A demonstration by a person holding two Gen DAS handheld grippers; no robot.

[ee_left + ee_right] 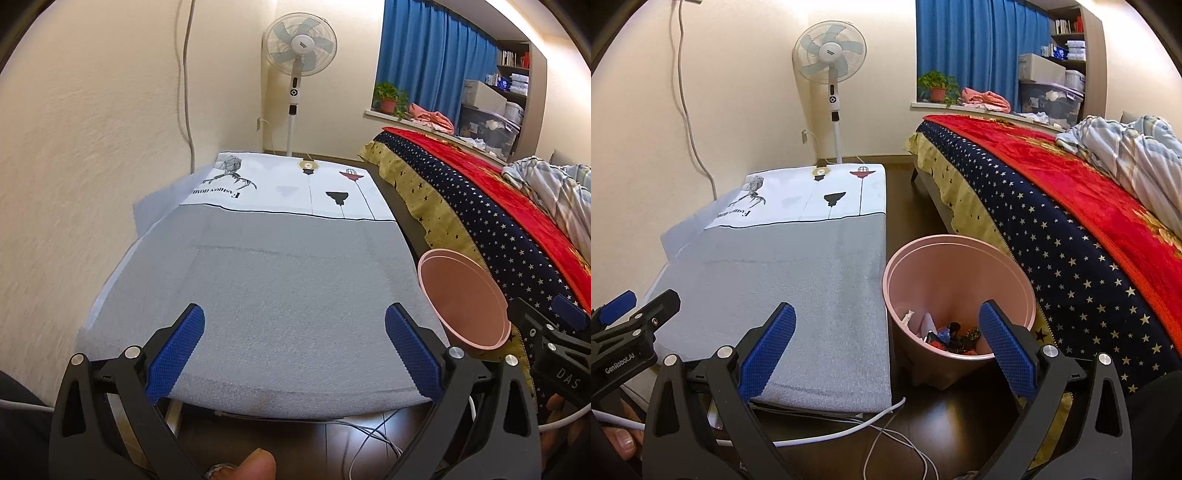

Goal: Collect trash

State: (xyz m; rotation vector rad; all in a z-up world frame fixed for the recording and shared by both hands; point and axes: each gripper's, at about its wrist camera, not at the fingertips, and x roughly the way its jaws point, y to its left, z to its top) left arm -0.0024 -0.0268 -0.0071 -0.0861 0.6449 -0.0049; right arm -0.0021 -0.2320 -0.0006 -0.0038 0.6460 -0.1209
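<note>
A pink trash bin (960,295) stands on the dark floor between the low table and the bed; crumpled paper and colourful wrappers (945,332) lie in its bottom. Its rim also shows in the left wrist view (465,299). My left gripper (295,347) is open and empty above the near end of the table's grey cloth (277,295). My right gripper (886,347) is open and empty, near the bin's front left rim. The right gripper's body shows at the right of the left wrist view (554,332).
The low table (783,266) carries a grey and white printed cloth. A bed (1071,206) with a red and starred blanket stands on the right. A standing fan (831,74) is at the far wall. White cables (886,432) lie on the floor.
</note>
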